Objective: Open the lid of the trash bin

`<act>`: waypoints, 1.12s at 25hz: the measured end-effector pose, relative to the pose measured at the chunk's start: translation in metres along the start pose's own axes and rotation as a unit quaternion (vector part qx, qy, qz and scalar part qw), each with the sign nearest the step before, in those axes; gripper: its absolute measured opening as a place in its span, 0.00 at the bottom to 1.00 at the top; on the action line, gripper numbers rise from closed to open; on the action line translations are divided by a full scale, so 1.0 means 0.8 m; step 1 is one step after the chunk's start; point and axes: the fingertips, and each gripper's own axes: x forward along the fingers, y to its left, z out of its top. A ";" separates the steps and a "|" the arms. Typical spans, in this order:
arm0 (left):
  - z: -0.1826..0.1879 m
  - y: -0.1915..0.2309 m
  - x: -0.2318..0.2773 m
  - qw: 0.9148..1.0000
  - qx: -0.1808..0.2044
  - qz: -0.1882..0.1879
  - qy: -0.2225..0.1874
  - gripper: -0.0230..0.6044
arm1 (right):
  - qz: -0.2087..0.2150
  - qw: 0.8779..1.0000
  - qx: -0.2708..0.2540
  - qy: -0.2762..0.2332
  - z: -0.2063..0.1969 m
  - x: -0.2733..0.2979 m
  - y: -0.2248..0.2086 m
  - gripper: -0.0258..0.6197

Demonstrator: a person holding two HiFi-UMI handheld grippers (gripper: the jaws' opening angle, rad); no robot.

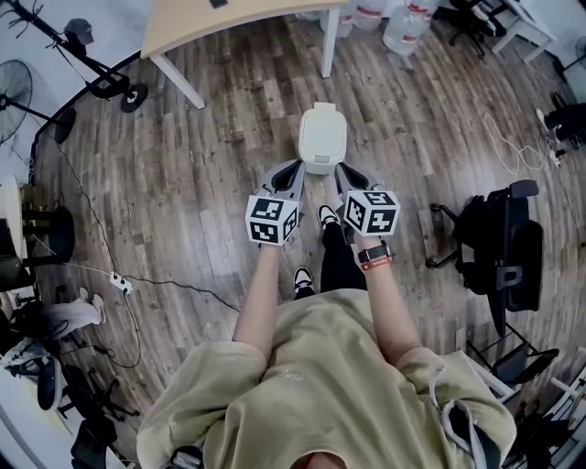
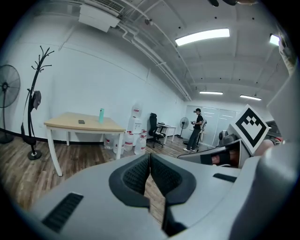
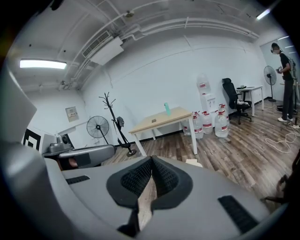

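The white trash bin (image 1: 322, 137) stands on the wooden floor just ahead of the person's feet, its lid down. My left gripper (image 1: 291, 169) hovers at the bin's near left corner and my right gripper (image 1: 344, 170) at its near right corner, both held above the floor. In the left gripper view the left gripper (image 2: 149, 157) has its jaws pressed together with nothing between them. The right gripper (image 3: 151, 160) is likewise shut and empty in its own view, where a pale corner of the bin (image 3: 192, 162) peeks over the jaw housing.
A light wooden table (image 1: 229, 23) stands beyond the bin, with water bottles (image 1: 407, 27) to its right. A black office chair (image 1: 504, 247) is at the right, a fan (image 1: 14, 92) and a power strip (image 1: 119, 282) at the left. A person (image 2: 197, 129) stands far off.
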 end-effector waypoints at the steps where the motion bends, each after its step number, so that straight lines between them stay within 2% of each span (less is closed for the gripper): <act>1: -0.005 0.005 0.010 1.000 -0.002 0.001 0.004 0.07 | -0.001 1.000 0.003 0.007 -0.005 0.012 -0.009 0.06; 7: -0.040 0.041 0.066 0.999 -0.022 0.006 0.034 0.07 | 0.001 0.999 0.013 0.053 -0.039 0.082 -0.051 0.06; 12: -0.073 0.072 0.113 0.997 -0.045 0.014 0.053 0.07 | 0.021 0.997 0.043 0.062 -0.061 0.139 -0.087 0.06; 16: -0.099 0.092 0.148 0.996 -0.052 0.018 0.069 0.07 | 0.026 0.994 0.054 0.088 -0.087 0.181 -0.121 0.06; 20: -0.126 0.102 0.185 0.995 -0.054 0.016 0.081 0.07 | 0.036 0.990 0.070 0.117 -0.116 0.219 -0.154 0.06; 28: -0.181 0.124 0.252 0.992 -0.071 0.008 0.107 0.07 | 0.052 0.978 0.135 0.151 -0.167 0.301 -0.211 0.06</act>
